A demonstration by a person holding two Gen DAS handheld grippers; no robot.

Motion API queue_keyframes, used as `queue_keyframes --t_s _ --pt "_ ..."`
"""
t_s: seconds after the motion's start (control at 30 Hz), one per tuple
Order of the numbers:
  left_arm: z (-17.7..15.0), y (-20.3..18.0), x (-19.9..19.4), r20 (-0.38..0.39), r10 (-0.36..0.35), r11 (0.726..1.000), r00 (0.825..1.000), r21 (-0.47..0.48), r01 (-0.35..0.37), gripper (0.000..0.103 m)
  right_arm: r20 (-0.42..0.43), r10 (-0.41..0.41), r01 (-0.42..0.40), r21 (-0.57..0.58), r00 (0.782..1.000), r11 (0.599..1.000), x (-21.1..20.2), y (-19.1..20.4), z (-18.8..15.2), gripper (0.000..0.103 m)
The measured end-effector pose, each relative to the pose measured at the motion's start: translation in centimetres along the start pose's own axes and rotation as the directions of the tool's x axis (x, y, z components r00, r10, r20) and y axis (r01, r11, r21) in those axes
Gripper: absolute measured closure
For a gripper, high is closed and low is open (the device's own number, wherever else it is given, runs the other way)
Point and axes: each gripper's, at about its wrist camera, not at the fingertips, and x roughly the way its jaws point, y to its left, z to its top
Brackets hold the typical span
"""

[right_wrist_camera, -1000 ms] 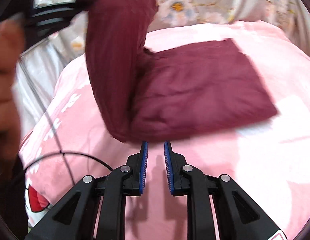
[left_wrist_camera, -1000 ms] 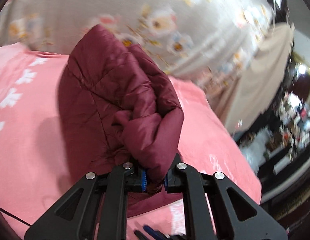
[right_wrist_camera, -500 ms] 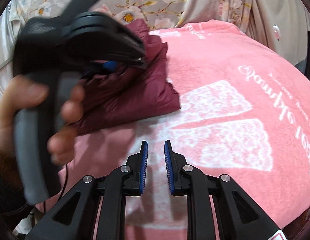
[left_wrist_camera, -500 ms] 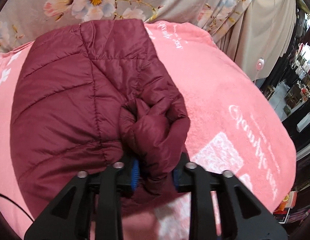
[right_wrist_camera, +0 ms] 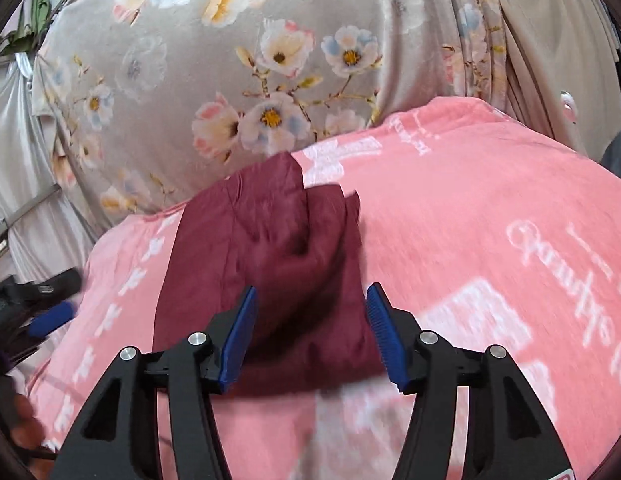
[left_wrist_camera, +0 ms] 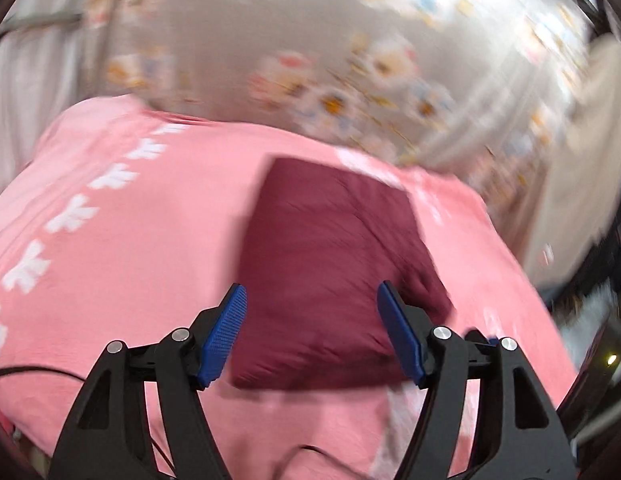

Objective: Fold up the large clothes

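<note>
A dark red quilted jacket (left_wrist_camera: 330, 264) lies folded into a compact rectangle on the pink blanket (left_wrist_camera: 122, 264). My left gripper (left_wrist_camera: 310, 332) is open and empty, its blue pads either side of the jacket's near edge, above it. In the right wrist view the jacket (right_wrist_camera: 266, 264) lies ahead, a rumpled fold on top. My right gripper (right_wrist_camera: 308, 334) is open and empty, held over the jacket's near edge. The left gripper (right_wrist_camera: 42, 308) shows at that view's left edge.
The pink blanket (right_wrist_camera: 490, 240) with white lettering covers the whole surface. A grey floral curtain (right_wrist_camera: 238, 64) hangs right behind it. A beige curtain (left_wrist_camera: 582, 152) and dark room clutter lie to the right. A black cable (left_wrist_camera: 26, 372) runs at the lower left.
My left gripper has let go of the jacket fold and pulled back, jaws wide. My right gripper has opened and now faces the jacket. The jacket lies flat, folded.
</note>
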Motion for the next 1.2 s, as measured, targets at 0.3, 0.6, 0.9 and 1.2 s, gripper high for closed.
queue_keyframes --t_s 0.3,0.6,0.9,1.2 --pt "6.8 7.8 -1.6 0.104 0.148 0.980 0.984 -0.147 -0.132 0.038 -0.086 -0.010 0.002 -0.100 0.996 0.995 5.5 2.1 1.7 0.091" --pt "4.6 1.3 9.1 -0.146 -0.012 0.999 0.989 -0.038 0.006 0.042 -0.117 -0.148 0.139 -0.087 0.982 0.986 4.6 -2.0 0.1 0.099" --pt "1.3 -3.4 17.3 -0.228 0.055 0.996 0.972 0.079 -0.038 0.044 -0.185 -0.210 0.187 -0.133 0.960 0.973 5.6 -2.4 -2.2 0.099" --pt "-1.7 -5.0 19.3 -0.206 0.124 0.978 0.971 0.192 -0.084 0.042 -0.248 -0.222 0.192 -0.142 0.943 0.971 7.4 -2.7 -3.5 0.099"
